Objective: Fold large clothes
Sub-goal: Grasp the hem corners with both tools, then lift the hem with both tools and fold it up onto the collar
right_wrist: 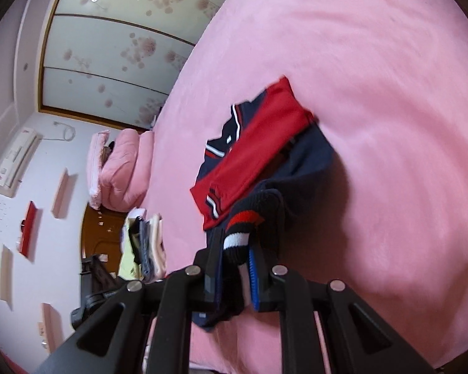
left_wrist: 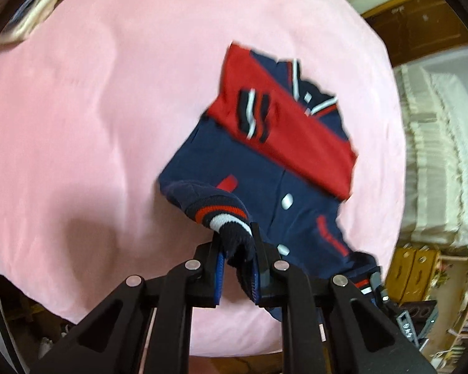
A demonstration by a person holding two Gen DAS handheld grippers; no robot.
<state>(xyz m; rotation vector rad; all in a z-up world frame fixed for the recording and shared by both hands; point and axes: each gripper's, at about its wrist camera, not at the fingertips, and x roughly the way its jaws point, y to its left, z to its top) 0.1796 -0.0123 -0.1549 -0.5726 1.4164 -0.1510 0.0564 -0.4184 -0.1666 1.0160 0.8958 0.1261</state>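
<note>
Two claws are each pinching one jacket. Up close in the left wrist view, we see our left claw (left_wrist: 237, 261) squeezed tight on the striped bottom band (left_wrist: 223, 215) of the navy and red jacket (left_wrist: 265, 143). The band has red, white and navy stripes, and it bunches up between the blue pads (left_wrist: 220, 272). In the right wrist view, our right claw (right_wrist: 235, 265) is squeezed on another part of that same band (right_wrist: 243, 230), with dark cloth hanging down between its fingers.

A bit farther out, the jacket lies on the big pink blanket (left_wrist: 93, 109) on the bed. Its navy front has white buttons (left_wrist: 287, 201). The red sleeves (left_wrist: 284, 124) are folded across the chest, and one striped cuff (left_wrist: 252, 113) rests on top. The collar end, with its white stripe, lies farthest from us.

Farther away in the right wrist view, we see a small pile of folded clothes (right_wrist: 149, 243) near the edge of the bed. Past that sits a folded pink quilt (right_wrist: 124, 168). At the very back are sliding doors (right_wrist: 118, 46) with flower prints, and an air conditioner (right_wrist: 15, 159) on the wall.
</note>
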